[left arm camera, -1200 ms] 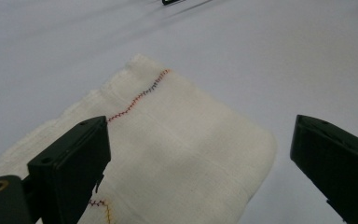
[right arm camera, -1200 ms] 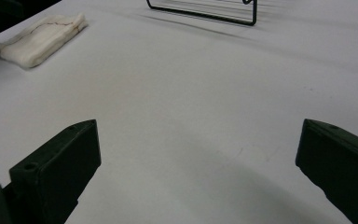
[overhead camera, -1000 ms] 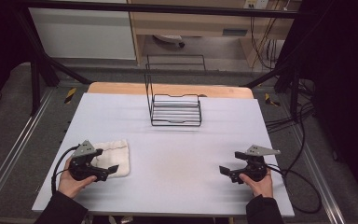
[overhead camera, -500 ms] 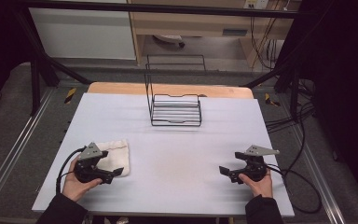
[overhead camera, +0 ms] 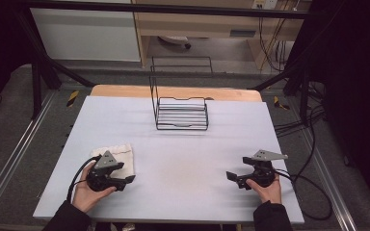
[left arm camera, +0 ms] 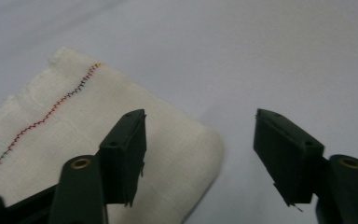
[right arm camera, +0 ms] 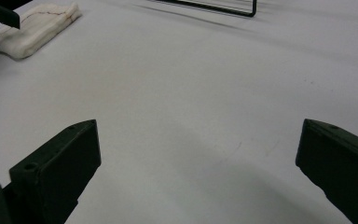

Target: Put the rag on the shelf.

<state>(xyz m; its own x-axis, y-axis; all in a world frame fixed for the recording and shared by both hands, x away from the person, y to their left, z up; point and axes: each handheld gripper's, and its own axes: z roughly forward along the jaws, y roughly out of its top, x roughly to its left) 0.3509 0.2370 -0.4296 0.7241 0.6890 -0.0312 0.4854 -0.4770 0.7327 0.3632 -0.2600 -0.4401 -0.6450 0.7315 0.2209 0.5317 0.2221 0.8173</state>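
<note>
Left gripper [left arm camera: 200, 154] jaws, just closing, straddle the soft, light folded cloth's [left arm camera: 74, 126] corner, not yet gripping.

A black wire rack [overhead camera: 181, 113] stands on the big pale grey table top [overhead camera: 183, 159], at about 12 o'clock from the middle of the table, close to the far edge. It has a tall wire back at its left side and a low basket part made of thin bars. A bit of its black wire edge [right arm camera: 205, 5] shows at 12 o'clock in the right gripper view.

A light brown wooden board [overhead camera: 125, 91] peeks out behind the table top. Past it, at 12 o'clock, is a wooden shelf [overhead camera: 197, 24] and a white panel [overhead camera: 84, 33] at 11 o'clock.

Black cables [overhead camera: 296, 126] lie on the grey floor [overhead camera: 9, 125] at 3 o'clock.
</note>
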